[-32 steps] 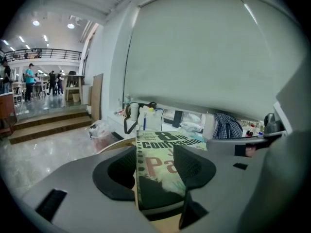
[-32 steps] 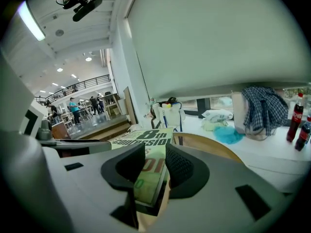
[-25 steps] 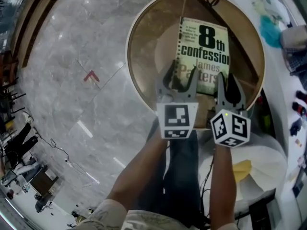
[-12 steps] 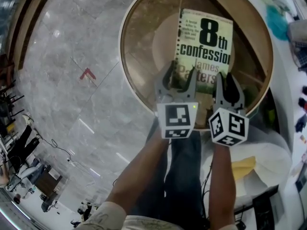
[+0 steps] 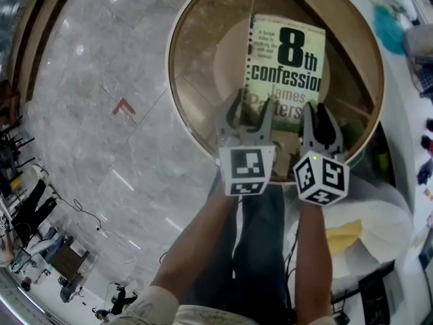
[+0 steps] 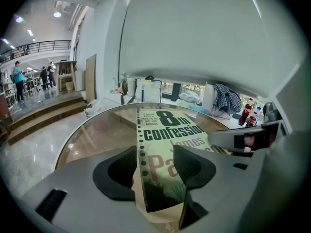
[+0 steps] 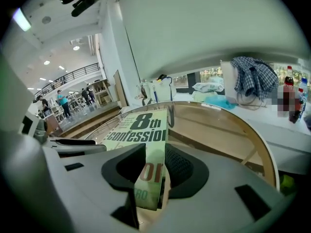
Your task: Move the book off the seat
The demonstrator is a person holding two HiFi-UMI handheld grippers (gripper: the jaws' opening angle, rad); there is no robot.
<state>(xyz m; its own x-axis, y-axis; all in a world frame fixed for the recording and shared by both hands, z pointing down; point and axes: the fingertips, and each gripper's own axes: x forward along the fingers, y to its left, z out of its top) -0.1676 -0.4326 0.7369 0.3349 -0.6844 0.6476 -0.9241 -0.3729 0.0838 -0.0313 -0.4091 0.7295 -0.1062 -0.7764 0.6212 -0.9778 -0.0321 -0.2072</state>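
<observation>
Seen from above, a person holds two grippers side by side at the near end of a book (image 5: pixel 287 59) that lies face up on a round seat (image 5: pixel 196 59), a little right of the seat's middle. The left gripper (image 5: pixel 252 107) is over the book's near left corner. Its jaws stand apart and the perforated edge of the cover shows in the gap between them. The right gripper (image 5: pixel 316 114) is at the near right corner. Its jaws have just been closing, but they too stand apart, with the book's right edge between them. It is hard to judge whether either pair of jaws actually presses on the book. A pale marble floor (image 5: pixel 101 114) lies to the left of the seat, and a cluttered white desk (image 5: pixel 399 80) runs along the right.
</observation>
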